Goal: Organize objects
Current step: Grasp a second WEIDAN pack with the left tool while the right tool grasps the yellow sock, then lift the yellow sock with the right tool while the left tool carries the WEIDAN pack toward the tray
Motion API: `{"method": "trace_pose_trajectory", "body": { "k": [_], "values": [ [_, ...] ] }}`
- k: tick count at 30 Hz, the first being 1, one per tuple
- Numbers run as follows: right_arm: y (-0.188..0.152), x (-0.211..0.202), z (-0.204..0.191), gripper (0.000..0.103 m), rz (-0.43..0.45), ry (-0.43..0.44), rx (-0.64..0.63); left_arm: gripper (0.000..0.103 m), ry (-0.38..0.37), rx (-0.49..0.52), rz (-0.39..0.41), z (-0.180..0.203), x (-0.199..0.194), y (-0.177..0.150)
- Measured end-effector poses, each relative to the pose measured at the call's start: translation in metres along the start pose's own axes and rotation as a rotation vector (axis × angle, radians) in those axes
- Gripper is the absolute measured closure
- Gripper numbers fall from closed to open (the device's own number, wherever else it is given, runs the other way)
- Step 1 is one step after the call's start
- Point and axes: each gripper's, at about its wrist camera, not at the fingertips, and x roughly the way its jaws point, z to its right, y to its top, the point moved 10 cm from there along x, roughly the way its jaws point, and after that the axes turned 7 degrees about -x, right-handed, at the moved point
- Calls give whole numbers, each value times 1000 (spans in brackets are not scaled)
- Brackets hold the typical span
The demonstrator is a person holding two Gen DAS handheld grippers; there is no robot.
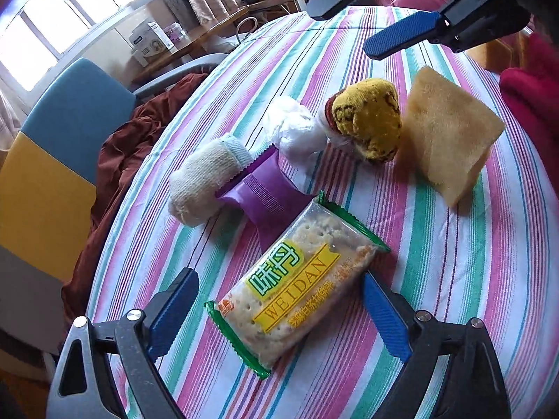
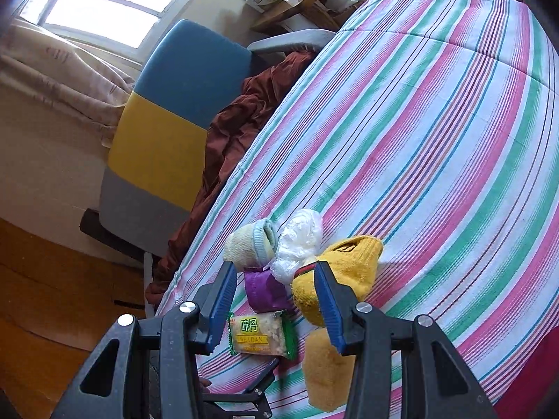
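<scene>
1. Everything sits on a striped sheet (image 1: pixel 436 262) in pink, green and white. Looks like a bed rather than a desk, but can't say for sure.
2. Left tongs (image 1: pixel 279 314) are spread wide, low over the sheet, with the Weidan cracker pack (image 1: pixel 297 289) lying flat between the two blue fingers. The right-hand finger (image 1: pixel 384 317) sits right against the pack's edge, the other one stands apart from it.
3. Just past the crackers there's a purple snack packet (image 1: pixel 265 192), partly tucked under the pack's far end, with a rolled cream sock (image 1: pixel 202 181) touching it on the left.
4. Behind those: a crumpled white plastic bag (image 1: pixel 293 132), then a balled-up yellow sock (image 1: pixel 370 122) touching it, and a tan sponge (image 1: pixel 450 132) tilted up on edge just beside the sock.
5. Right tongs (image 2: pixel 276 309) hang above the pile, also open, nothing held between them.
6. Blue and yellow chair (image 2: pixel 167 111) with a rust-brown cloth (image 2: pixel 230 132) off the bed's edge.
</scene>
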Motion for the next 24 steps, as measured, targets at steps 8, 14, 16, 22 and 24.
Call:
{"method": "trace_pose_trajectory", "body": {
  "k": [8,14,16,22,24],
  "values": [
    [8,-5,18,56,35,-39,54,25,-129,-185,-31,-1,8,-5],
    [3,9,33,56,-21,-155,38,44,-124,-252,-19,14,-7,-15],
    [-3,19,35,55,-71,-212,-4,49,-117,-281,-20,19,-14,-21],
    [-17,39,27,51,-150,-303,-152,49,-74,-425,-20,26,-33,-46],
    [-18,41,26,45,-155,-319,-177,49,-61,-474,-14,30,-41,-58]
  ]
}}
